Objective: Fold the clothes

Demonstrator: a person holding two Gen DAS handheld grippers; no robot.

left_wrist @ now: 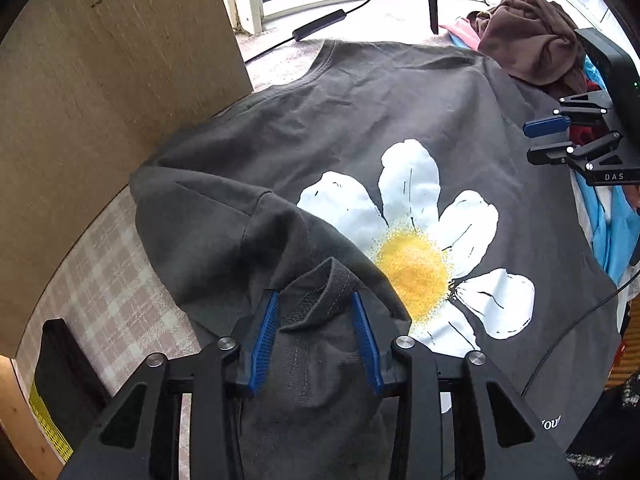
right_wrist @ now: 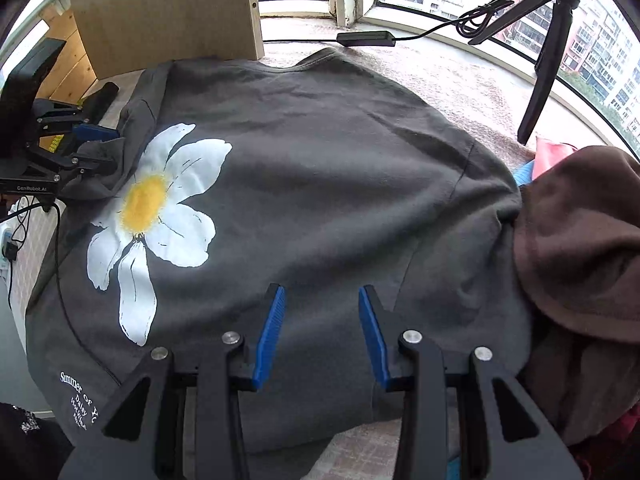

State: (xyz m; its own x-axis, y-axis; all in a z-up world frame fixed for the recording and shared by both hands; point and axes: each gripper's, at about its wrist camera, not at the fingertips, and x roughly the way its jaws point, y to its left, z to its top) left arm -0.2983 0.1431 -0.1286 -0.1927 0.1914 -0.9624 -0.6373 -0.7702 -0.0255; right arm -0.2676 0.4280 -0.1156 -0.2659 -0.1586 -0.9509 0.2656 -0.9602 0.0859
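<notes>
Grey shirt (left_wrist: pixel 360 120) (white-and-yellow daisy (left_wrist: pixel 416 248)), brown garment (left_wrist: pixel 528 36).

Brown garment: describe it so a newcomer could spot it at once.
Start at the dark grey T-shirt with the daisy print, spread flat by the window. Off its sleeve side away from the daisy, clothes are heaped; the brown garment sits on top, overlapping the shirt's edge. It is the only brown, bunched piece, with blue fabric beneath.

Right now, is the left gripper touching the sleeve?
Touching. The left wrist view shows the left gripper with both blue pads against the bunched sleeve of the grey shirt.
</notes>
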